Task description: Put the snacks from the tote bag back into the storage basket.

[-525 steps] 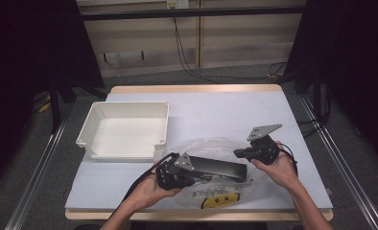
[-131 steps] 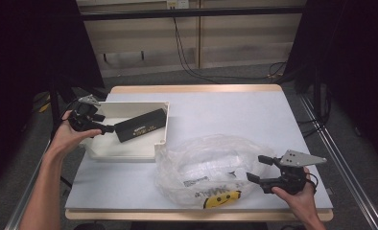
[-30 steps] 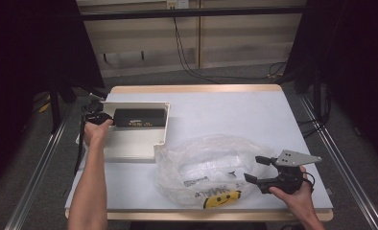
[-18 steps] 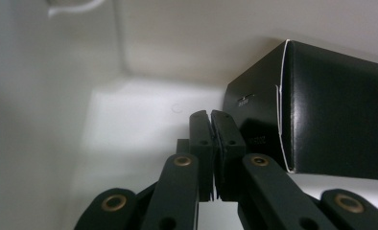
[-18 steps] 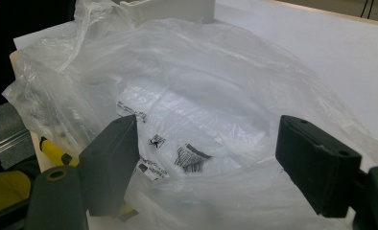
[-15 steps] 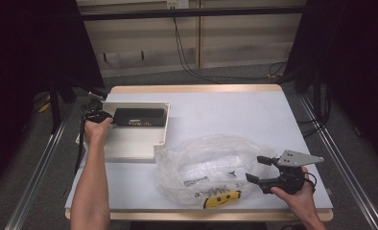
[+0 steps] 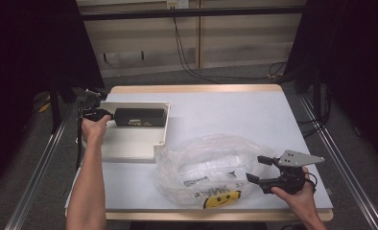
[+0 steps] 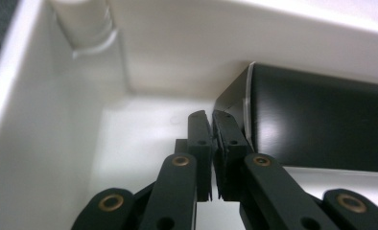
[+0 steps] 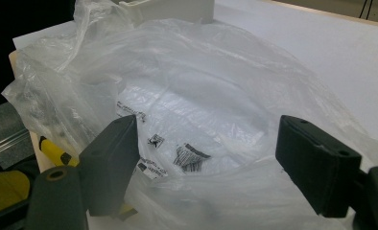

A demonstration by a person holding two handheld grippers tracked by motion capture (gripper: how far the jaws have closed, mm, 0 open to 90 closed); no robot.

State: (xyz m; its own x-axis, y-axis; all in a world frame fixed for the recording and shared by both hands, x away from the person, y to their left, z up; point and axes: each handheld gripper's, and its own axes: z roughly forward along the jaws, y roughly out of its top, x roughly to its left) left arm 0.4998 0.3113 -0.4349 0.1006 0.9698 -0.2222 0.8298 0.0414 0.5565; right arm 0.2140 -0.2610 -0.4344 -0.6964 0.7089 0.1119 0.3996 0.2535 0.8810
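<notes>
Both forearms are bare, no sleeves in sight. The left gripper (image 8: 211,153) is matte black, its linked arms pinned with brass-coloured rivets, its pads small and blocky. The right gripper (image 7: 263,168) is black too, topped by a grey three-cornered plate dotted with small holes, with a black cable trailing behind.

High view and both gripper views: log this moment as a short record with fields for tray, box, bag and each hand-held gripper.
tray: white tray at the table's left, holding the box
box: long black box lying along the tray's far wall
bag: crumpled clear plastic bag on the table's near right, with a printed label and a yellow part at its near edge
left hand-held gripper: inside the tray beside the box's end, jaws shut, nothing between them
right hand-held gripper: jaws open, facing the bag, not gripping it
</notes>
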